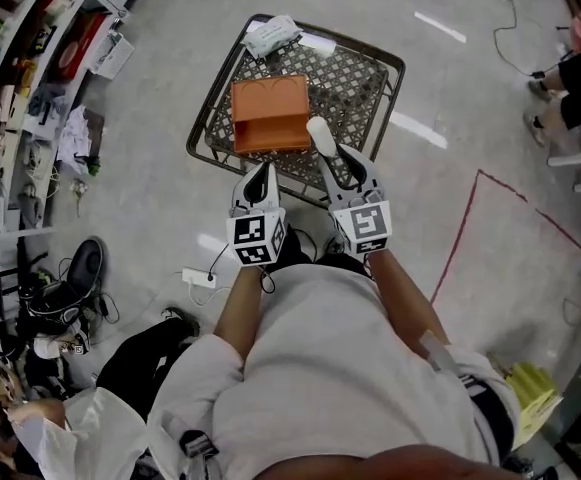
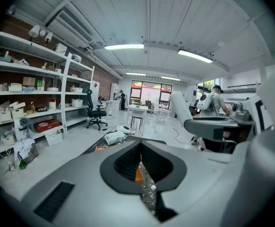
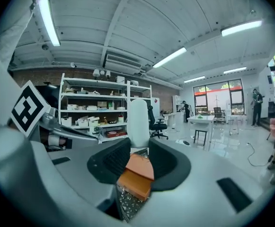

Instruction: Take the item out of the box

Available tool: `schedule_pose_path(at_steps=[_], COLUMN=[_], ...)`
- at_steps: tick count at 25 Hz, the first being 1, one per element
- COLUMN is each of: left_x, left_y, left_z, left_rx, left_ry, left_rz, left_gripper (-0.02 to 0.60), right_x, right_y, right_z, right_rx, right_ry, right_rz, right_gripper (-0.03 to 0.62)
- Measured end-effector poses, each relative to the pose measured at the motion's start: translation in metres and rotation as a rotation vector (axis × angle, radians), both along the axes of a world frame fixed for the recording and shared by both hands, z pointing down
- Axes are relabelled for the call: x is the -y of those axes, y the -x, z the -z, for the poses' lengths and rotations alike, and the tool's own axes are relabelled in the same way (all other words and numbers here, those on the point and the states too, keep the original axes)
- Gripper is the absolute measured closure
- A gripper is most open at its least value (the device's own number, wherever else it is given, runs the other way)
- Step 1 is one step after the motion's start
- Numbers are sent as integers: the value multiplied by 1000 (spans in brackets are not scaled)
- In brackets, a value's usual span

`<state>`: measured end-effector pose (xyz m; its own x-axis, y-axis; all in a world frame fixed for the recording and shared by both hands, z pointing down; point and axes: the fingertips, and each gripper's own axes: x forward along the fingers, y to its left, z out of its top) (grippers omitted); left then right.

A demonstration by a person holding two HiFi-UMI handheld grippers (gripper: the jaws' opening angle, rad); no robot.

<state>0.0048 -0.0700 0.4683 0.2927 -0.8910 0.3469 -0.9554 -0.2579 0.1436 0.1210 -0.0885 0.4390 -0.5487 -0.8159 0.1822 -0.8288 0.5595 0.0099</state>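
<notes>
Tools hung side by side above a wire-mesh counter (image 1: 370,78). The right tool (image 1: 338,158) was clamped on a white item (image 1: 321,136) that stuck out past its tip at 12 o'clock. The item was outside the orange box (image 1: 270,113), which sat on the counter at the item's 10 o'clock. The left tool (image 1: 260,175), at the right tool's 9 o'clock, was pinched narrow with nothing between its jaws.

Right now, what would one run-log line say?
right tool: holds white item | left tool: shut, empty | orange box: on mesh table
</notes>
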Motion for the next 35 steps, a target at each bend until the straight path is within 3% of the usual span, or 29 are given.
schedule_pose_path(at_steps=[12,19,27,35], left_x=[-23,-31,-29,-25], left_y=[-15,-21,-34,-30], left_z=[91,110,142,152], left_rx=[47,1,38,14], left_ry=[-218,-258,-331,-351], left_rz=[47,54,25,38], left_gripper=[572,572,572,572], right_x=[-28,-39,-36,-29], right_y=[-16,-18,-31,-31], right_z=[83,113,142,139], right_rx=[66,100,116,94], right_ry=[-182,-235,-262,-282], right_rz=[45,58,37,37], right_gripper=[477,477,477,477])
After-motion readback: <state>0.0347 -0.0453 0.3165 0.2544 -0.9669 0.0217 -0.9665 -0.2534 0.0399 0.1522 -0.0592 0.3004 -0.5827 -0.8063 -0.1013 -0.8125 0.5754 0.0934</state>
